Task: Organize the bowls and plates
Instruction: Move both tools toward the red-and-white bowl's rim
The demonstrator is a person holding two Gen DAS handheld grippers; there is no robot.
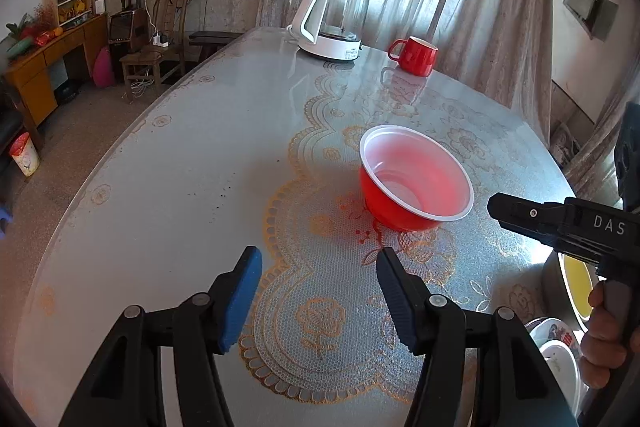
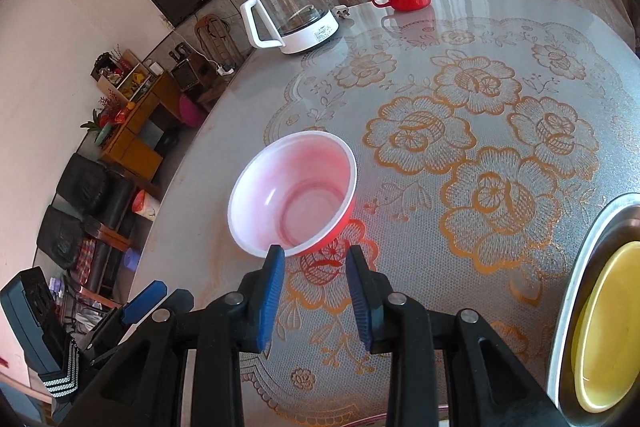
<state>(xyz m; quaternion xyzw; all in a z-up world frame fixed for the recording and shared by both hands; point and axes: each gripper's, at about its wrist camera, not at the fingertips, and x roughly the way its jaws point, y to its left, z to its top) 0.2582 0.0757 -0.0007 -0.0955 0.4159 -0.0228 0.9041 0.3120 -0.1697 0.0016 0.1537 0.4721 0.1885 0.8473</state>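
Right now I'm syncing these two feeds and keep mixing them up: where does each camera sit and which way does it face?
Left wrist: on the left gripper, looking down across the table at the red bowl; its open fingers, the right gripper and a hand show.
Right wrist: on the right gripper, just behind the bowl; the left gripper shows lower left.
Shared: bowl, kettle, red mug, yellow dish.

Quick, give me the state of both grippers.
Left gripper: jaws open, nothing between them.
Right gripper: jaws open, nothing between them, just short of the red bowl.
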